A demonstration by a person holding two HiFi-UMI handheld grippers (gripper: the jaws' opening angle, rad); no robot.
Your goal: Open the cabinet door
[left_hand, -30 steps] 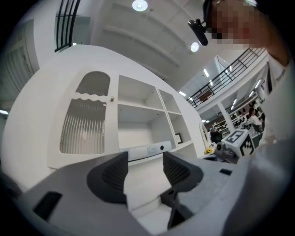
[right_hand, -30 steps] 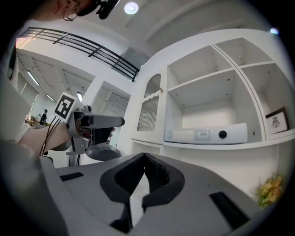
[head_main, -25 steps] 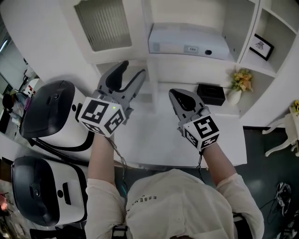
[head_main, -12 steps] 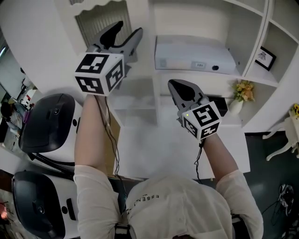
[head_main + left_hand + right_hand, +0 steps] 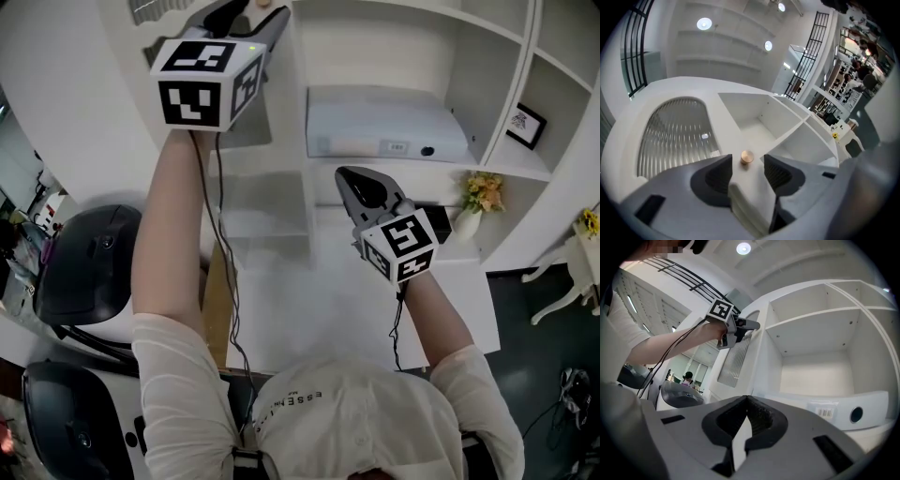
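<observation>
Cabinet door [image 5: 675, 136] with an arched, ribbed glass panel sits at the upper left of a white shelving unit [image 5: 534, 56], just left of the open compartments. We hold our left claw [image 5: 747, 165] high up at it, arm stretched upward. Its jaws stand apart and are closing. A small round copper-coloured knob [image 5: 747, 157] on the door's white frame shows between the two dark pads [image 5: 717, 176] (neither pad presses on it).

Our right claw [image 5: 746, 401] is lower, over the white desk [image 5: 309, 300], with its jaws closed together and nothing between them. It points toward a white box-shaped device [image 5: 384, 127] lying on a shelf. To the right of that device, a small white vase of yellow flowers [image 5: 476, 195] and a framed picture [image 5: 527, 122] stand on shelves. Two black-and-white rounded machines [image 5: 80, 272] are beside the desk on our left.
</observation>
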